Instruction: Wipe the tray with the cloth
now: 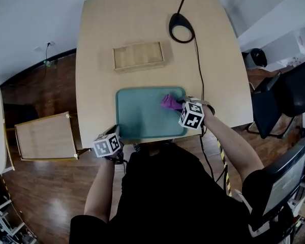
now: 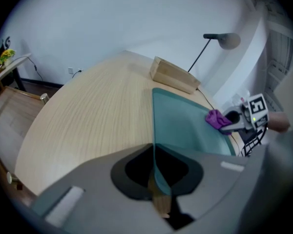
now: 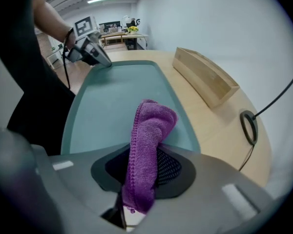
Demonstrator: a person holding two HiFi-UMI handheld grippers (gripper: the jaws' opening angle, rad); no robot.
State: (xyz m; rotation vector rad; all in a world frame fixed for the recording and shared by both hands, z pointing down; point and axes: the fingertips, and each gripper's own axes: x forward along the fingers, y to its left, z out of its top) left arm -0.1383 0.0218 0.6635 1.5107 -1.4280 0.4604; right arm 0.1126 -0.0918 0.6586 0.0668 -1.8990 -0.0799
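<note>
Wiping looks under way, we think: our right tongs [image 1: 179, 105] pinch the purple cloth [image 1: 169, 102] at the upper right of the green tray [image 1: 142, 118], and the rest may need rubbing. Our left tongs [image 1: 117, 133] squeeze its lower left rim. The pale surface [image 1: 99, 44] also bears a wooden box [image 1: 138, 56] and a lamp foot [image 1: 181, 28] above brown floor [image 1: 51, 90].

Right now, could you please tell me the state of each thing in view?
tray: flat on the table, its near left corner clamped
cloth: bunched, on the tray
left gripper: shut on the tray's rim
right gripper: shut on the cloth
wooden box: on the table, apart from the tray
</note>
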